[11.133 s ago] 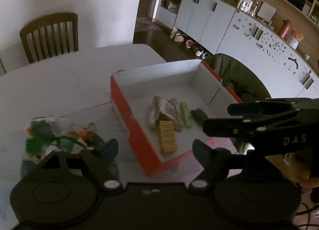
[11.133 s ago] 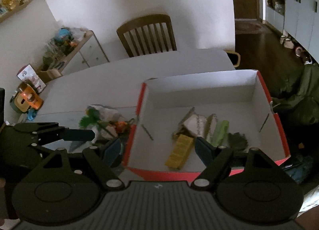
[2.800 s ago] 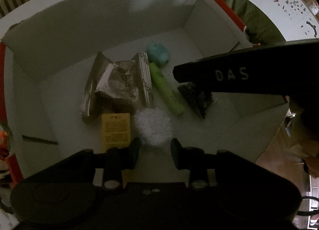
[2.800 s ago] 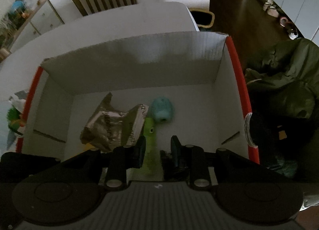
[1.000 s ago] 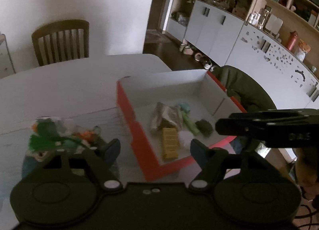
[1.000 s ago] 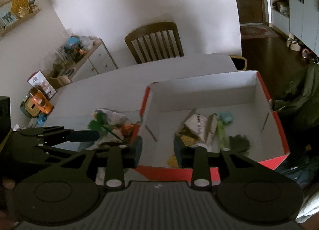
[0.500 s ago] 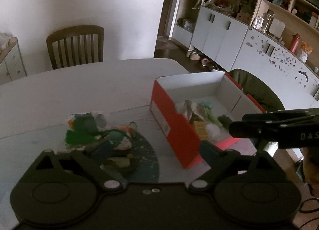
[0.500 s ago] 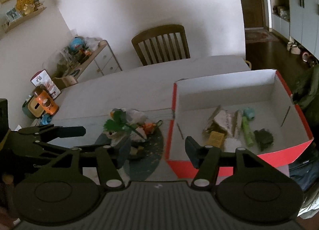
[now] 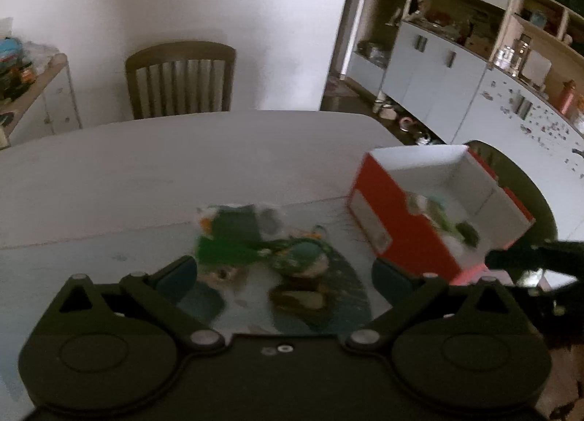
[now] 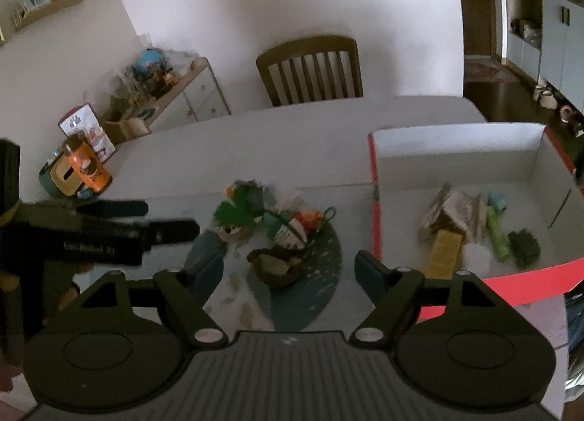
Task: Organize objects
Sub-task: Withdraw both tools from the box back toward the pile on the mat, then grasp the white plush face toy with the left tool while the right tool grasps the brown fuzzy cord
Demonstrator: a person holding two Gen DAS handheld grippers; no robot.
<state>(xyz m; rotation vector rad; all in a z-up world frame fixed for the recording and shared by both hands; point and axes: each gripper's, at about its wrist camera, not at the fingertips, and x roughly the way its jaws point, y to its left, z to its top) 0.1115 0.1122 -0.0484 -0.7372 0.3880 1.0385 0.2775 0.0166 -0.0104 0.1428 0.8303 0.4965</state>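
On the white desk [image 10: 255, 143], a pile of small toys [image 10: 270, 224] is lying on a round teal mat [image 10: 314, 293], just left of the red-and-white cardboard box [image 10: 376, 224]. Both grippers are hovering above the pile, the left gripper [image 9: 281, 275] and the right gripper [image 10: 288, 264] each showing fingers spread wide and gripping nothing. Inside the box, a yellow packet [image 10: 443, 253], a foil wrapper [image 10: 456, 213], a green tube [image 10: 498, 235] and a white pom-pom [image 10: 476, 255] are resting on the floor.

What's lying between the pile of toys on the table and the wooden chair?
Nothing: in the right wrist view, only bare white table stretches from the toy pile back to the wooden chair. The blurred left wrist view agrees.
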